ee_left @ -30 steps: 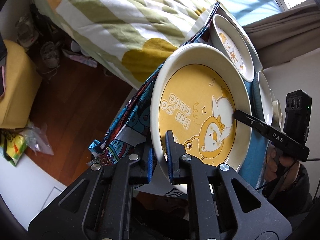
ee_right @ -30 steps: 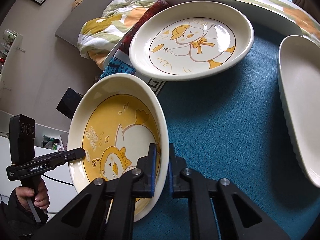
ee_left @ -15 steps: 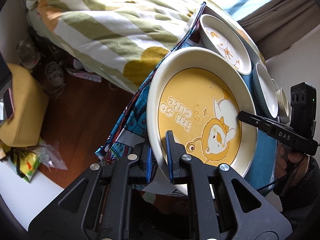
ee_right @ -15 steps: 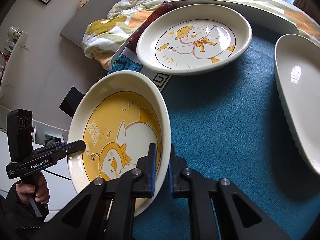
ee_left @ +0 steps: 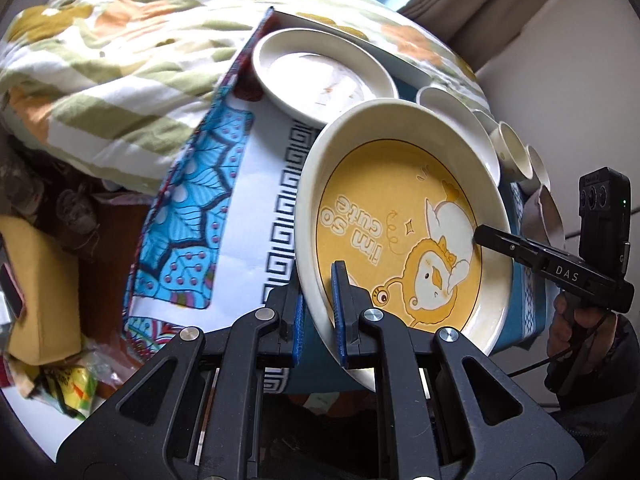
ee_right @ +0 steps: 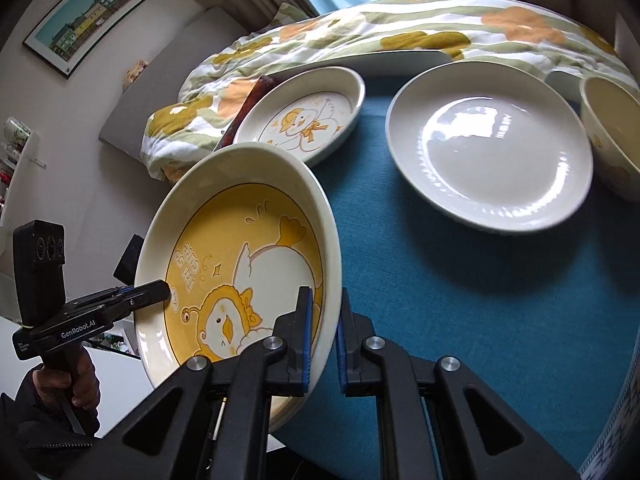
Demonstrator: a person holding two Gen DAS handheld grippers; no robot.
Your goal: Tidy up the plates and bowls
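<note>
A yellow duck plate [ee_left: 400, 220] with "I'm so cute" lettering hangs tilted above the table, held by its cream rim on two opposite sides. My left gripper [ee_left: 318, 312] is shut on its near rim; my right gripper [ee_left: 478, 236] grips the far rim. In the right wrist view the same yellow duck plate [ee_right: 248, 256] is pinched by my right gripper [ee_right: 323, 332], with the left gripper [ee_right: 162, 290] clamped on its other edge. A white duck plate [ee_right: 304, 120] lies on the blue tablecloth [ee_right: 460, 300] just beyond. A plain white plate [ee_right: 488, 152] rests to its right.
A cream bowl [ee_right: 612, 136] stands at the table's right end, with more small bowls [ee_left: 516, 152] in a row. A striped flowered duvet [ee_right: 360, 28] lies behind the table. A patterned cloth [ee_left: 192, 208] hangs over the table's edge. A person's hand [ee_right: 76, 376] holds the left gripper's handle.
Both grippers have lifted the yellow duck plate and carried it over the table toward the white duck plate. More of the tablecloth, the plain plate and the bowl have come into view.
</note>
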